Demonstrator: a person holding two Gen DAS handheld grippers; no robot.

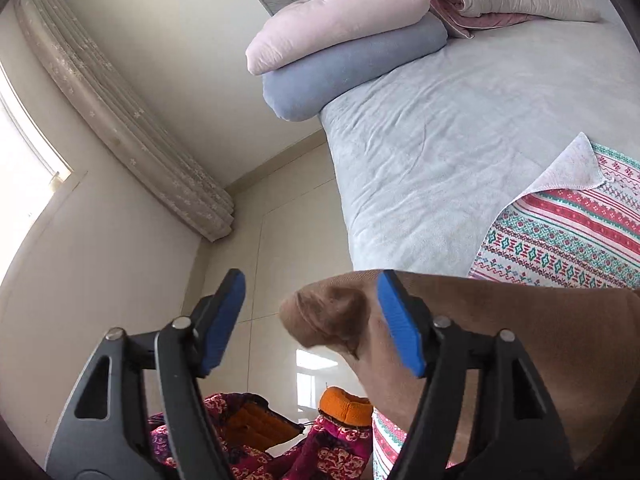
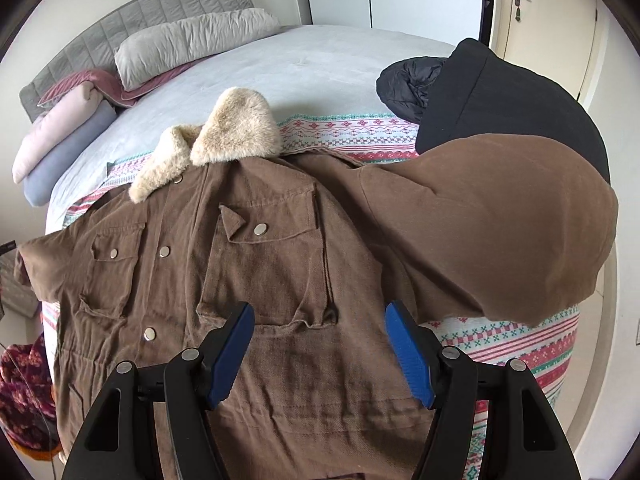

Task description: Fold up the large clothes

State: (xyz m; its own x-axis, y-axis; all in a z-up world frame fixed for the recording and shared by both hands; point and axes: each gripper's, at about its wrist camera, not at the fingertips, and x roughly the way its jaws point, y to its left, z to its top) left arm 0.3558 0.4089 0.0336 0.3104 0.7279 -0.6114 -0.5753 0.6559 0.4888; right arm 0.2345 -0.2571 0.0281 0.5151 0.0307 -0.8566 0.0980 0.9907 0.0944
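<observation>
Right wrist view: your brown jacket (image 2: pixel 256 280) with fur collar (image 2: pixel 224 136) and snap pockets lies front-up on the bed's patterned blanket (image 2: pixel 520 352); no writing is readable. Both hand-held grippers, right (image 2: pixel 320 352) and left (image 1: pixel 312 320), gape released.

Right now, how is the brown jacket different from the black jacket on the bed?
The brown jacket lies spread out flat on the patterned blanket, while the black jacket sits bunched in a heap behind it. The brown jacket has a fluffy cream collar and shiny snap buttons; the black jacket shows neither. Both rest on the same bed.
</observation>
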